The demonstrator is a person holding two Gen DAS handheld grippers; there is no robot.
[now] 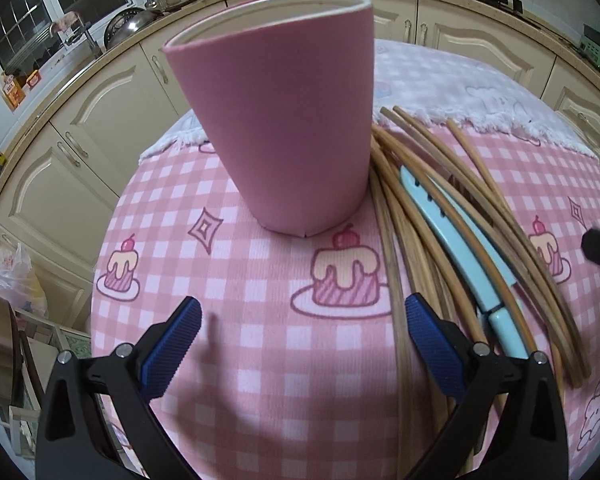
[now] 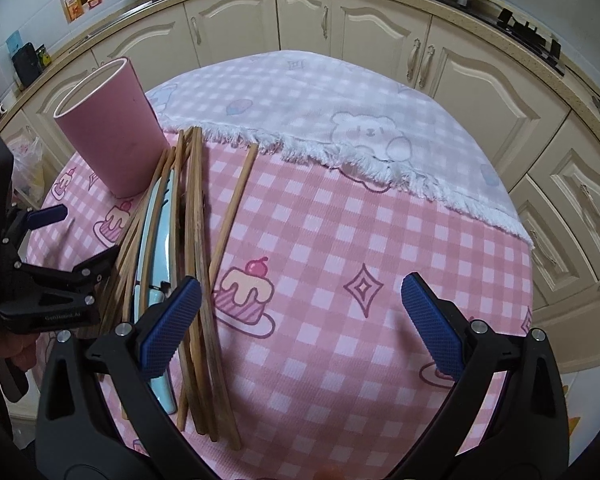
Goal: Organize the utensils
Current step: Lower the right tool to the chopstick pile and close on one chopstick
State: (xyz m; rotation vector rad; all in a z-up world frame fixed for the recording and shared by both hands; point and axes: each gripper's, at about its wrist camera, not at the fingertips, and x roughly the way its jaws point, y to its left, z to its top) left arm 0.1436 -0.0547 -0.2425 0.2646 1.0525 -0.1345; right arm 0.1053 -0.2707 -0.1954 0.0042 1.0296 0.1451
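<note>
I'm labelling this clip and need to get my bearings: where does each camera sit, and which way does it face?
Left wrist: on the left gripper, low over the table, facing the pink cup; its own open blue-padded fingers show.
Right wrist: on the right gripper, higher and to the right, facing across the checked tablecloth to the cabinets; its open fingers and the left gripper show.
Shared: the cup, chopsticks, light blue utensil, tablecloth.

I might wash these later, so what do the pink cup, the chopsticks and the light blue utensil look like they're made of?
Pink cup: matte, probably plastic or silicone-coated, pale inside. Chopsticks: brown with visible grain, likely bamboo or wood. Light blue utensil: smooth and slightly glossy, probably plastic.
</note>
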